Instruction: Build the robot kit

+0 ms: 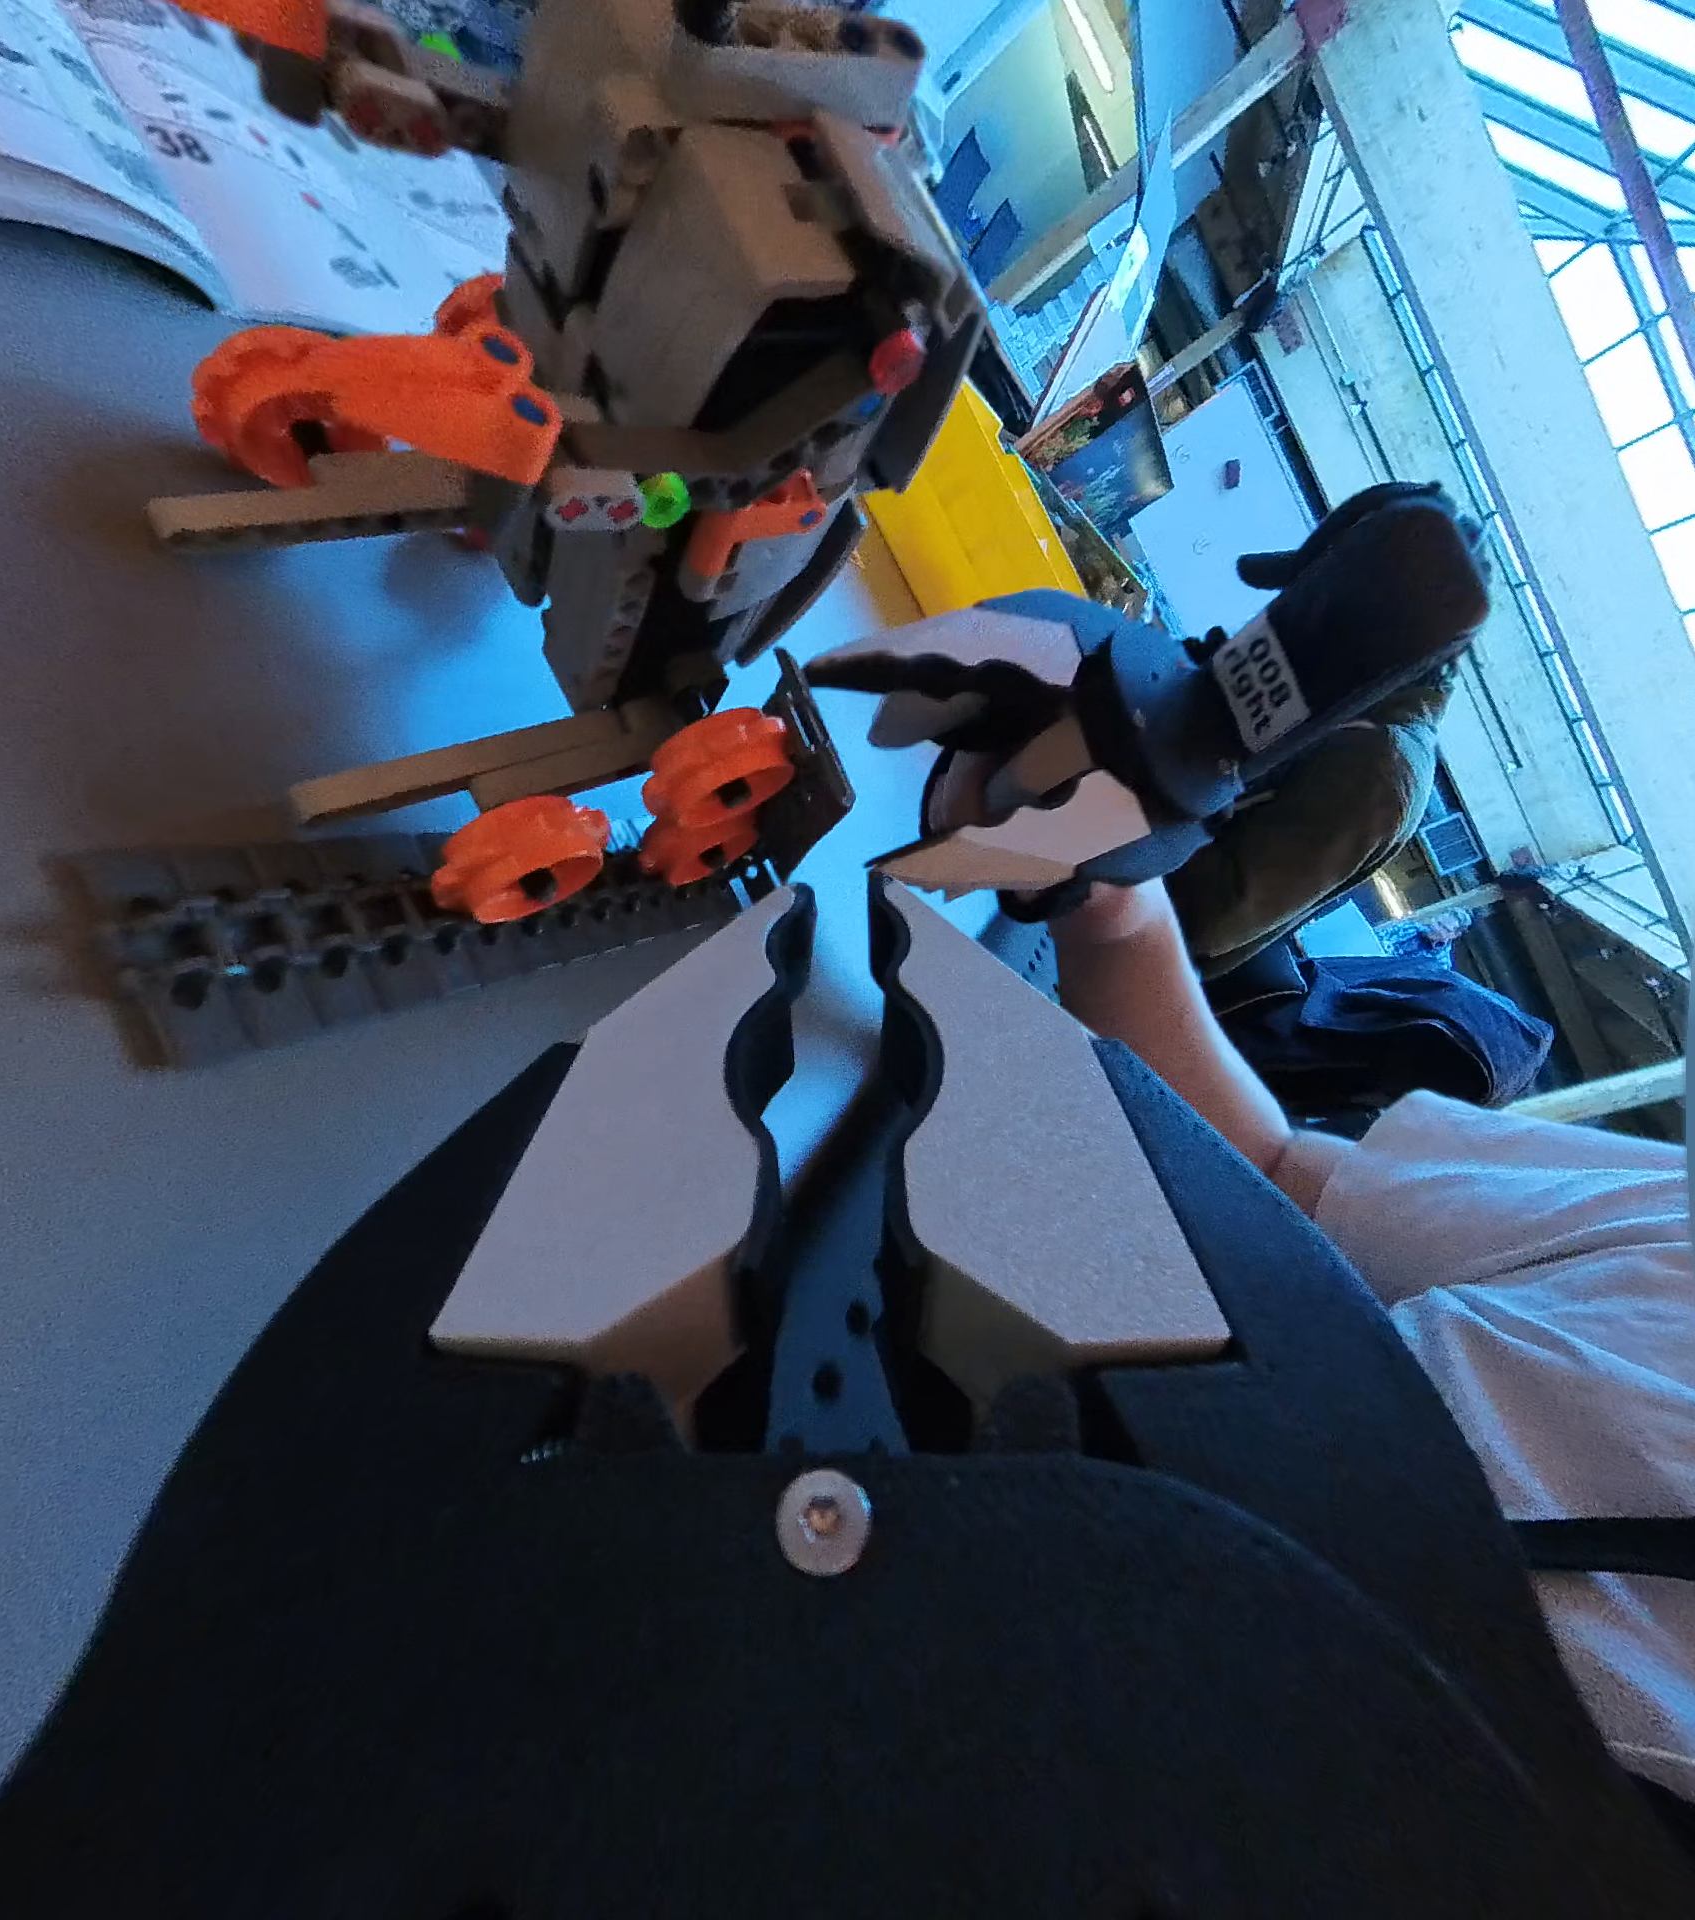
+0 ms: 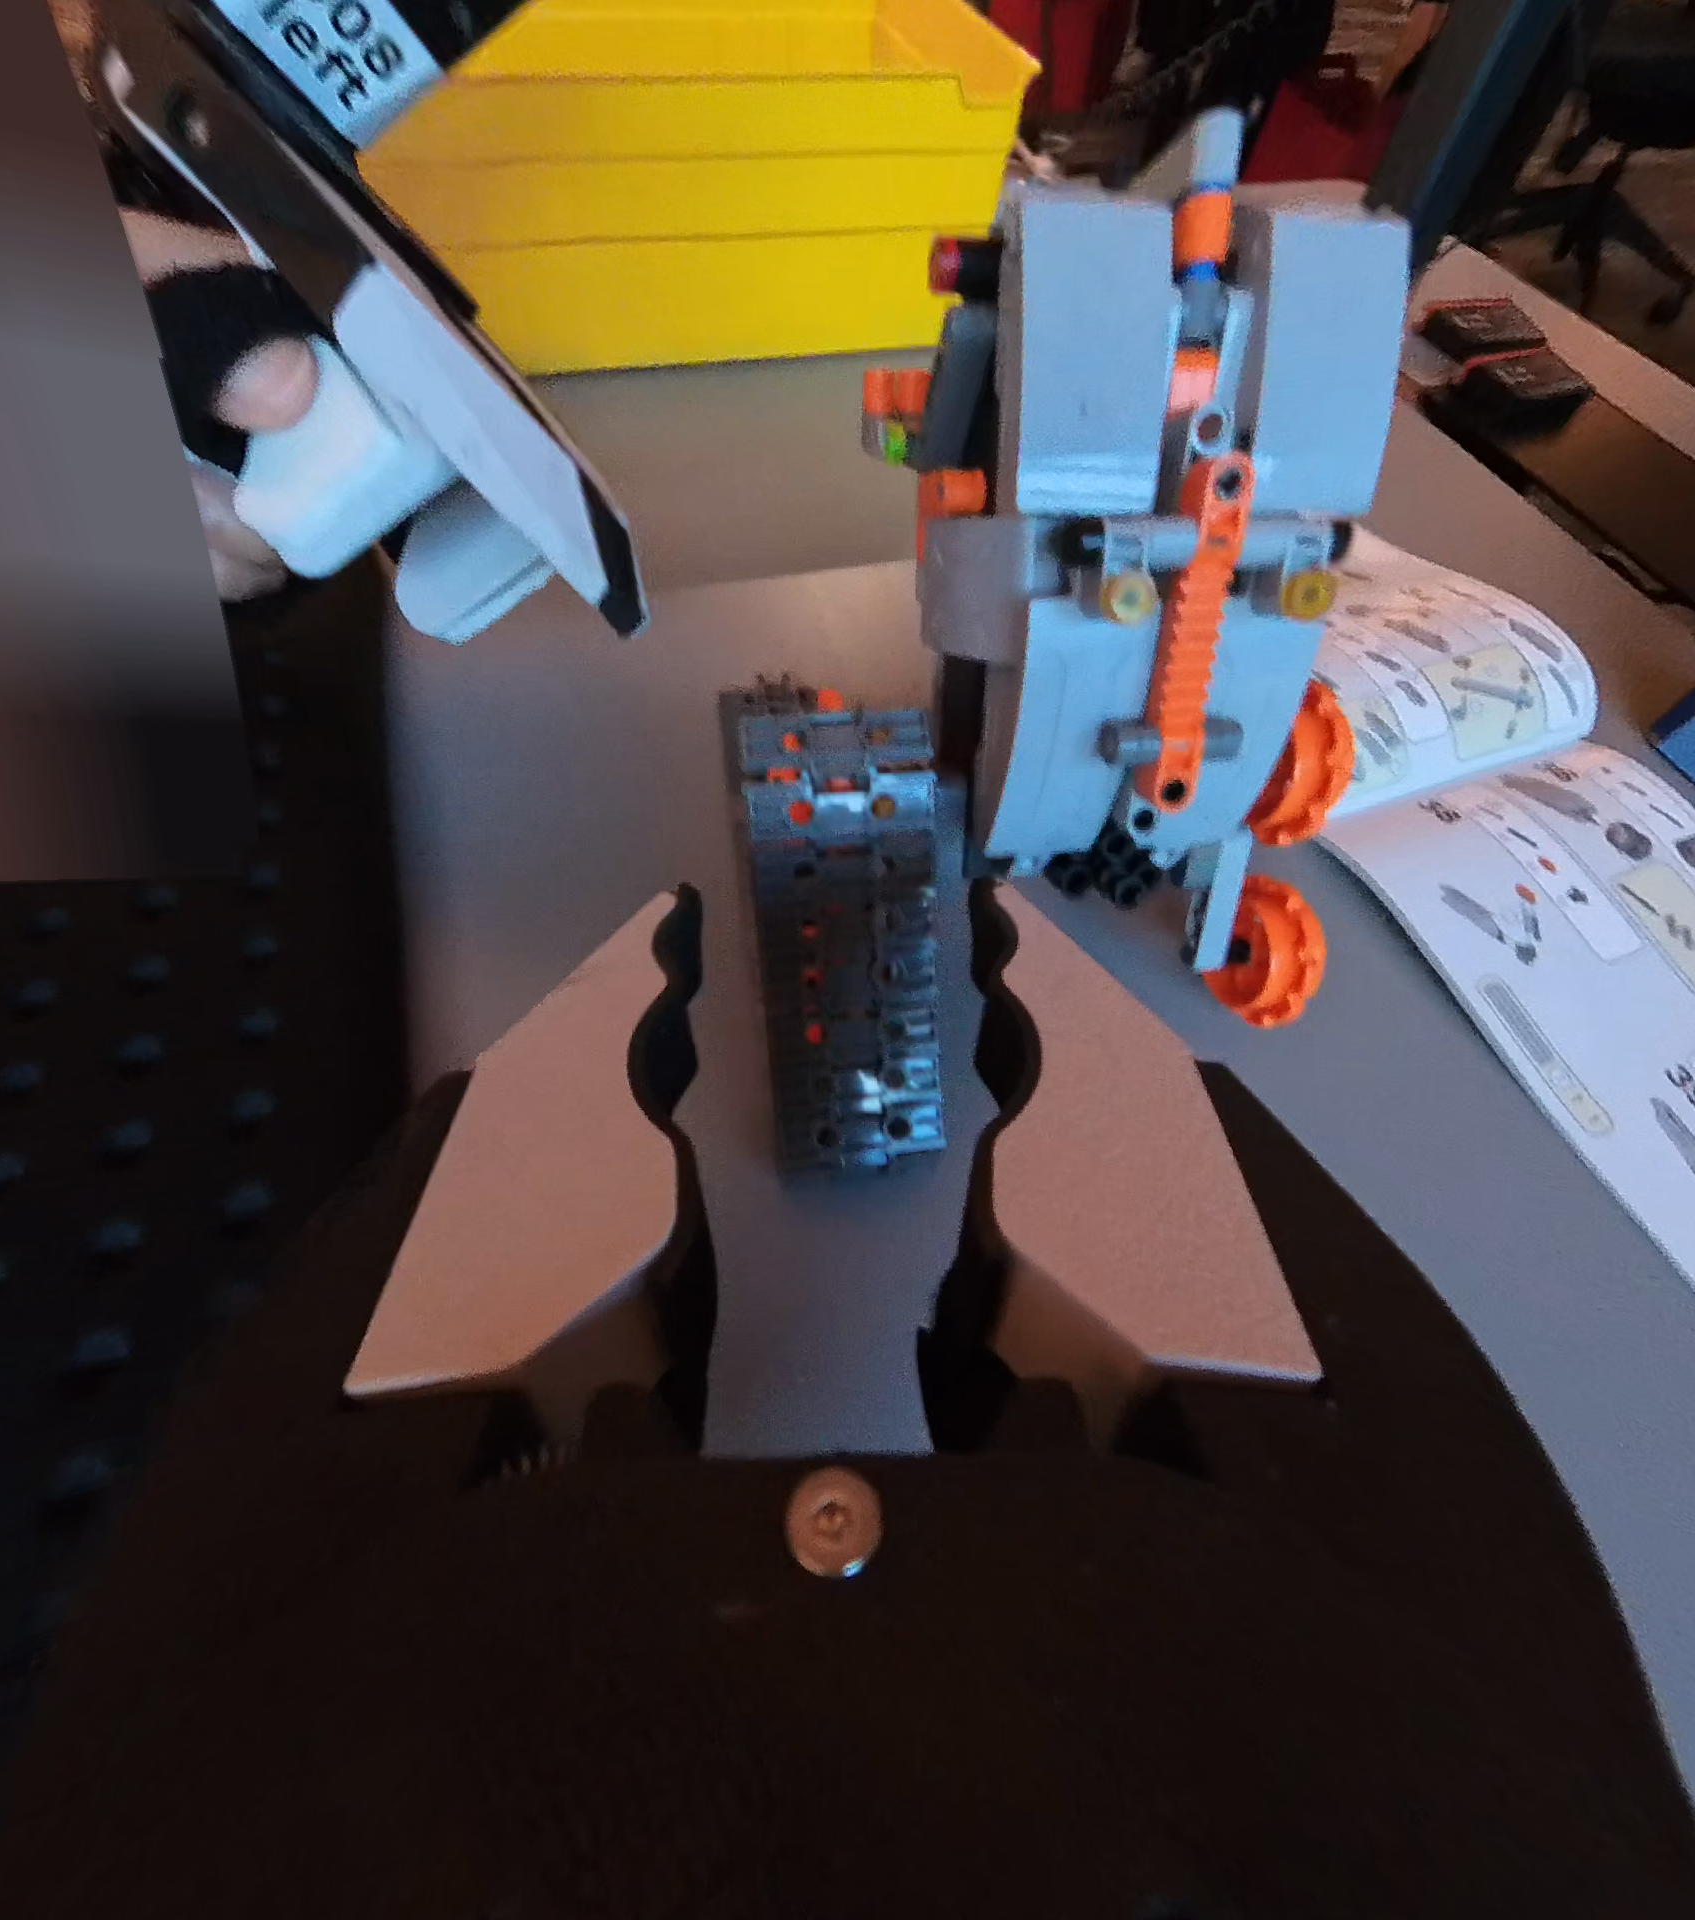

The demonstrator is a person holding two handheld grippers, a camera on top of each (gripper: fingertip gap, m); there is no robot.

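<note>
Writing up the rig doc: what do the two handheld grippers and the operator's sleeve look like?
Both the left gripper and right gripper have black bodies, pale grey wedge fingers with wavy black pads and a centre screw. Each carries a white label. The sleeve is light-coloured.

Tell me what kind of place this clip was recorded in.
Probably a workshop or lab bench: a grey table with a part-built brick model, an open instruction booklet and a yellow parts bin.
</note>
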